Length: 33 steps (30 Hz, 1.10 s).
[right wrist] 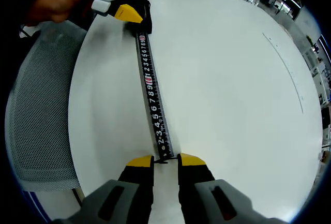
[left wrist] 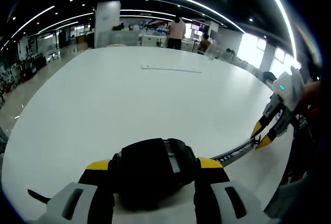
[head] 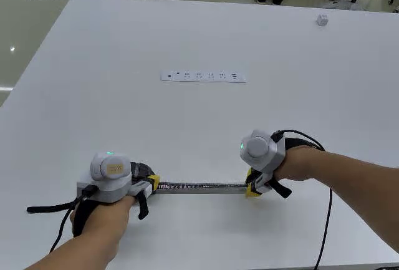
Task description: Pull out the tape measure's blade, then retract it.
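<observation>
The black tape measure case (head: pixel 142 178) rests on the white table (head: pixel 206 126) near its front edge, and my left gripper (head: pixel 148 186) is shut on it. In the left gripper view the case (left wrist: pixel 155 169) sits between the yellow-tipped jaws of the left gripper (left wrist: pixel 154 164). The blade (head: pixel 202 188) is drawn out flat to the right. My right gripper (head: pixel 252 189) is shut on its end hook. In the right gripper view the numbered blade (right wrist: pixel 152 94) runs from the right gripper (right wrist: pixel 165 161) up to the case (right wrist: pixel 145 16).
A white power strip (head: pixel 203 77) lies mid-table, and a small grey object (head: pixel 322 20) sits at the far right. A grey mesh chair (right wrist: pixel 41 115) stands by the table's near edge. Cables trail from both grippers.
</observation>
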Each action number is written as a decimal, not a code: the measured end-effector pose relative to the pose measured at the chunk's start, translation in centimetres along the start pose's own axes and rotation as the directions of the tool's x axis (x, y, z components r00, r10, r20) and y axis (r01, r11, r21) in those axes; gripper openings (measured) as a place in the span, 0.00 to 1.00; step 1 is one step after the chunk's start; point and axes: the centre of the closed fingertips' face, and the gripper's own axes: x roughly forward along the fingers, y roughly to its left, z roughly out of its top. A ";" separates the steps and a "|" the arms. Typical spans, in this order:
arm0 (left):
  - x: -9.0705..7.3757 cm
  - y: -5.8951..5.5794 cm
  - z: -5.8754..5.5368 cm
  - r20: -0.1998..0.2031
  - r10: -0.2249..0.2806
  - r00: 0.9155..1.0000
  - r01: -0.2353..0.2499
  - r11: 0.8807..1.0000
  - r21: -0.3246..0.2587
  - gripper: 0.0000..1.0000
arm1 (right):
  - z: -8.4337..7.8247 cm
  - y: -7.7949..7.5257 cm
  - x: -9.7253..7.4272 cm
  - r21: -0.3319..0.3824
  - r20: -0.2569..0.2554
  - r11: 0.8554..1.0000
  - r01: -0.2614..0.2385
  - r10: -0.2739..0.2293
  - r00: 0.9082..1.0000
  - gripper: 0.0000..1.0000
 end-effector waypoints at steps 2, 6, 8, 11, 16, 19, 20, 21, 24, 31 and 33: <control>0.0 0.0 0.0 -0.001 -0.002 1.000 0.002 1.000 0.000 0.59 | 0.2 0.0 0.0 0.001 0.003 1.000 -0.002 0.002 1.000 0.17; 0.0 0.0 0.1 -0.002 -0.004 1.000 0.004 1.000 -0.001 0.59 | 0.6 0.1 0.2 -0.003 0.002 1.000 -0.006 0.006 1.000 0.17; 0.0 0.0 0.1 -0.002 -0.004 1.000 0.004 1.000 -0.002 0.59 | 0.7 0.2 0.2 -0.005 0.003 1.000 -0.008 0.008 1.000 0.17; 0.0 0.0 0.1 -0.003 -0.005 1.000 0.005 1.000 -0.003 0.59 | 0.7 0.2 0.2 -0.004 0.003 1.000 -0.010 0.010 1.000 0.17; 0.0 0.0 0.1 -0.004 -0.008 1.000 0.008 1.000 -0.005 0.59 | 0.6 0.1 0.2 0.001 0.002 1.000 -0.010 0.010 1.000 0.17; 0.0 0.0 0.1 -0.005 -0.011 1.000 0.011 1.000 -0.006 0.59 | 0.8 0.2 0.2 0.004 0.004 1.000 -0.011 0.011 1.000 0.17; 0.1 0.0 0.1 -0.006 -0.013 1.000 0.013 1.000 -0.007 0.59 | 0.9 0.2 0.3 0.003 0.002 1.000 -0.011 0.011 1.000 0.17; 0.0 0.0 0.1 -0.006 -0.012 1.000 0.012 1.000 -0.008 0.59 | 1.0 0.2 0.3 0.001 0.001 1.000 -0.010 0.010 1.000 0.17; -0.1 0.0 0.1 -0.006 -0.013 1.000 0.013 1.000 -0.008 0.59 | 1.2 0.3 0.4 -0.002 0.001 1.000 -0.012 0.012 1.000 0.17; 0.0 0.1 0.1 -0.005 -0.014 1.000 0.014 1.000 -0.009 0.59 | 1.6 0.3 0.5 0.002 0.001 1.000 -0.011 0.011 1.000 0.17; 0.0 0.1 0.2 -0.005 -0.014 1.000 0.014 1.000 -0.009 0.59 | 1.9 0.3 0.6 0.004 0.000 1.000 -0.010 0.010 1.000 0.17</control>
